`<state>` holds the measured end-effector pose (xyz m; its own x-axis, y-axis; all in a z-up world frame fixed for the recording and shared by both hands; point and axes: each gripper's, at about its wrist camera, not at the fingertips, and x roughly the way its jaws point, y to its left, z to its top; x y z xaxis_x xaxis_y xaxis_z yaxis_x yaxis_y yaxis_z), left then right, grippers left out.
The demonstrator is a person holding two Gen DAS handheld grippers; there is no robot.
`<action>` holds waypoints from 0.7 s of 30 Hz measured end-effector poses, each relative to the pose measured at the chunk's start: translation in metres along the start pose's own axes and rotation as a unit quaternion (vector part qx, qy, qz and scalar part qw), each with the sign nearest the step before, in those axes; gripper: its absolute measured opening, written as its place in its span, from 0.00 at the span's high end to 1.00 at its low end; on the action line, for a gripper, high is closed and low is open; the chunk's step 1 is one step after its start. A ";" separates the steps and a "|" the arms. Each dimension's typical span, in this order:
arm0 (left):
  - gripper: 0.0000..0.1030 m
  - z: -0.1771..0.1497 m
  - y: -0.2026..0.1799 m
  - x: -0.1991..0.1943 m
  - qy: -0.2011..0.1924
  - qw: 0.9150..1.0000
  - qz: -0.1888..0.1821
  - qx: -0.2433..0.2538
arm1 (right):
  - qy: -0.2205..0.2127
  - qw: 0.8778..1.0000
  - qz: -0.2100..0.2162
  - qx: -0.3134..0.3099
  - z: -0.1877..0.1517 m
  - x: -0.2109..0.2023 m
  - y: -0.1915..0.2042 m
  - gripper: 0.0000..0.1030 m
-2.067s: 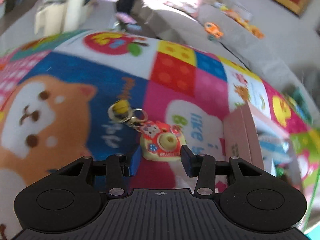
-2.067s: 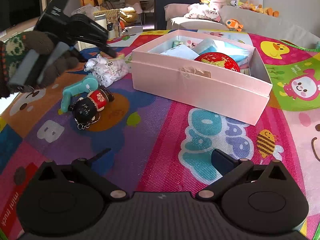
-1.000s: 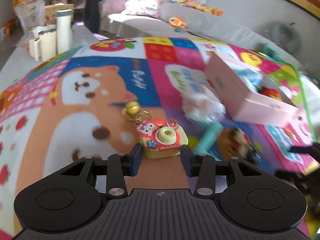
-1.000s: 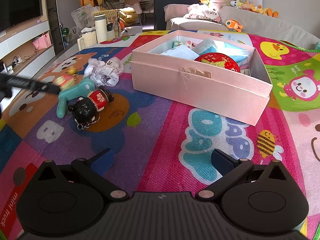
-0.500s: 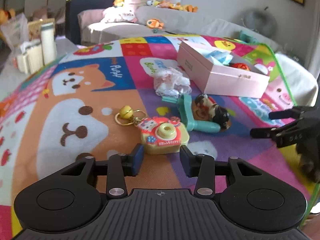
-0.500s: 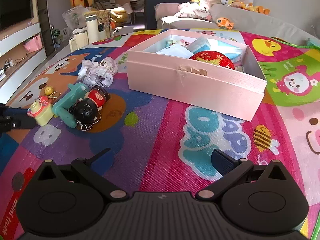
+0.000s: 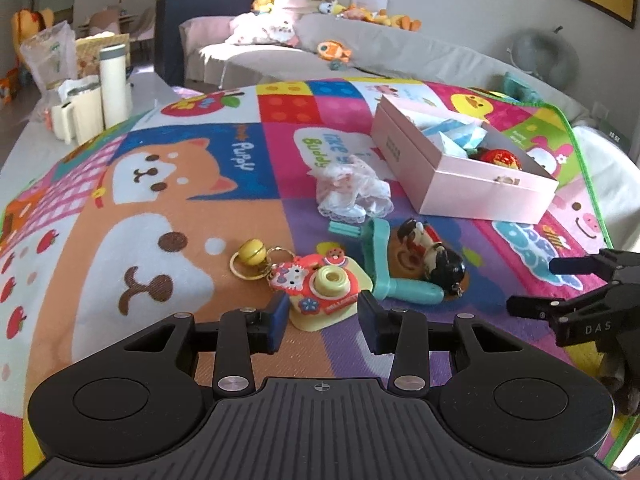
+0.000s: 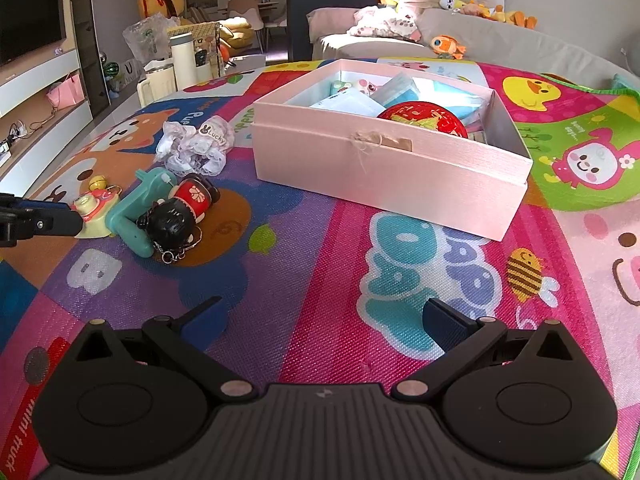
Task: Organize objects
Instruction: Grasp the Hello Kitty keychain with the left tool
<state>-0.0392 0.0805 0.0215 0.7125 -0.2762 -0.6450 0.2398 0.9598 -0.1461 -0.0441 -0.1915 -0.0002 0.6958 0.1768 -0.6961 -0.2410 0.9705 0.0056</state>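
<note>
A yellow and red toy camera keychain (image 7: 320, 290) with a yellow bell (image 7: 249, 255) lies on the play mat between the fingers of my left gripper (image 7: 323, 323). The fingers stand slightly apart from its sides, open. It also shows in the right wrist view (image 8: 93, 210) at the left gripper's fingertips (image 8: 60, 222). A teal toy (image 7: 384, 264), a black-haired doll (image 7: 434, 254) and a white lace scrunchie (image 7: 352, 194) lie beside it. The open pink box (image 8: 384, 160) holds a red ball (image 8: 426, 118) and packets. My right gripper (image 8: 320, 318) is open and empty above the mat; it also shows in the left wrist view (image 7: 568, 286).
The colourful play mat (image 8: 320, 260) covers the surface. A white bottle (image 7: 115, 84) and cream containers (image 7: 76, 114) stand at the mat's far left edge. A sofa with plush toys (image 7: 332, 50) lies behind. A TV shelf (image 8: 32, 92) runs along the left.
My left gripper carried the camera keychain down and right onto the mat beside the teal toy, and its fingers have opened off it. The right gripper has barely moved.
</note>
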 end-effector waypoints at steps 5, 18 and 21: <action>0.58 -0.001 -0.008 -0.001 0.005 0.999 0.001 0.042 | 0.000 1.000 0.000 0.000 0.000 0.000 0.000 0.00; 0.44 -0.022 -0.049 0.004 0.036 0.990 -0.030 0.132 | 0.000 1.000 0.001 0.001 0.000 0.000 0.000 0.00; 0.44 -0.024 -0.056 0.005 0.031 0.988 -0.042 0.145 | -0.001 1.000 0.003 0.000 0.000 0.000 0.000 0.00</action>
<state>-0.0651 0.0271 0.0087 0.6423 -0.3413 -0.6863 0.4813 0.8764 0.0146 -0.0441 -0.1919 -0.0001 0.6956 0.1827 -0.6949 -0.2443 0.9696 0.0103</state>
